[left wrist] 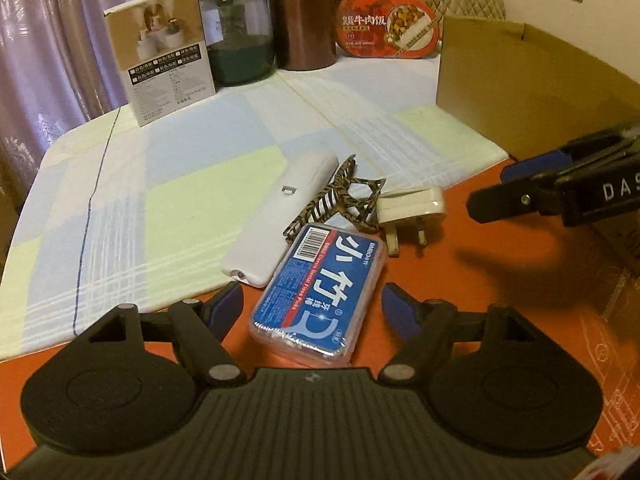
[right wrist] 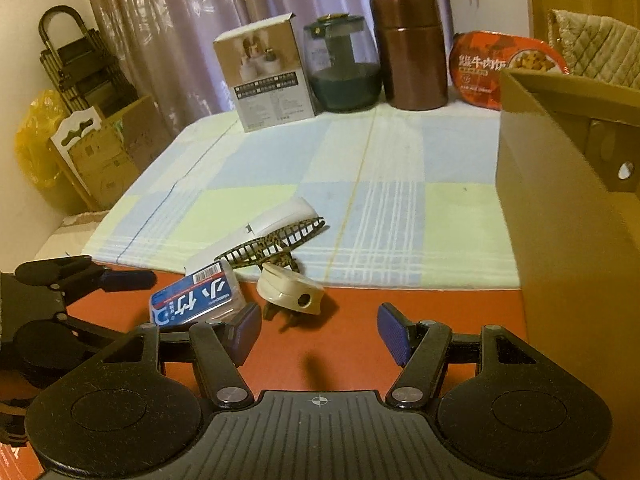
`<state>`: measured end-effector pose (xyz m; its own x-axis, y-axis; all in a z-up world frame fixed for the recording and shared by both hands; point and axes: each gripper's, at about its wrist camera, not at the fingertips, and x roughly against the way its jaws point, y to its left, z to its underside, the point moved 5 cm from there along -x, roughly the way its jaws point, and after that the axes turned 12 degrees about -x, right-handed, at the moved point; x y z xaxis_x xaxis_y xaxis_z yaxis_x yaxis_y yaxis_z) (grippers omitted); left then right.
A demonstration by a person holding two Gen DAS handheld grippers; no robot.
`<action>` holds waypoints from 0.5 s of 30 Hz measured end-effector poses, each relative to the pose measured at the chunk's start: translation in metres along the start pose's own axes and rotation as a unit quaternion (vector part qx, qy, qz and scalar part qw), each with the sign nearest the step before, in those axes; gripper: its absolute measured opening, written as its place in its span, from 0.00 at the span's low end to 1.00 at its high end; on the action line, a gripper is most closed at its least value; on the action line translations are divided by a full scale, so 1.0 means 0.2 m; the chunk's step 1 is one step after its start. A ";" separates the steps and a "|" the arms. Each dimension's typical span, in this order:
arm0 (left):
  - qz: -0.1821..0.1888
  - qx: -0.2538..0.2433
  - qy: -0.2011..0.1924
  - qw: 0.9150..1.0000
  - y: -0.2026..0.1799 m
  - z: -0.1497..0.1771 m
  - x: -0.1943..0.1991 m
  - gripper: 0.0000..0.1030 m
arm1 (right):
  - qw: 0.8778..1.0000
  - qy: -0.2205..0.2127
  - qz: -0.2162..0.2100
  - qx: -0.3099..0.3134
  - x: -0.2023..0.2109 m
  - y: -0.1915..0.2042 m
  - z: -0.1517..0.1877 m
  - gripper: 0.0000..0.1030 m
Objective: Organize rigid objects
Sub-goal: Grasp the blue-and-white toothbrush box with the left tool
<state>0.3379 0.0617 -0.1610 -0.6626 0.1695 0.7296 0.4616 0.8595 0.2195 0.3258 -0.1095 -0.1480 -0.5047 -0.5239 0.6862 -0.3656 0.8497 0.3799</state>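
Floss box (left wrist: 320, 292) between left claw (left wrist: 312, 304) fingers

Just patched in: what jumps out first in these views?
A blue floss-pick box lies on the red surface between the open left gripper's fingers, heading a cluster with a white remote, hair claw and plug. The open right gripper hovers near the plug; a cardboard box stands right.
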 end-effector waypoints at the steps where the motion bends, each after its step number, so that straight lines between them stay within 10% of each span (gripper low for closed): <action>1: 0.001 0.001 0.000 1.000 0.00 0.00 -0.01 0.67 | 1.000 0.001 -0.001 0.001 -0.01 0.00 0.00 0.60; 15: -0.005 0.064 0.028 0.998 0.05 0.07 0.07 0.54 | 1.000 0.017 -0.012 -0.004 -0.17 0.04 -0.03 0.60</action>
<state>0.3245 0.0792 -0.1574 -0.6310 0.1367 0.7636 0.3739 0.9160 0.1450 0.3455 -0.0850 -0.1650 -0.4699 -0.5416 0.6971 -0.3699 0.8378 0.4015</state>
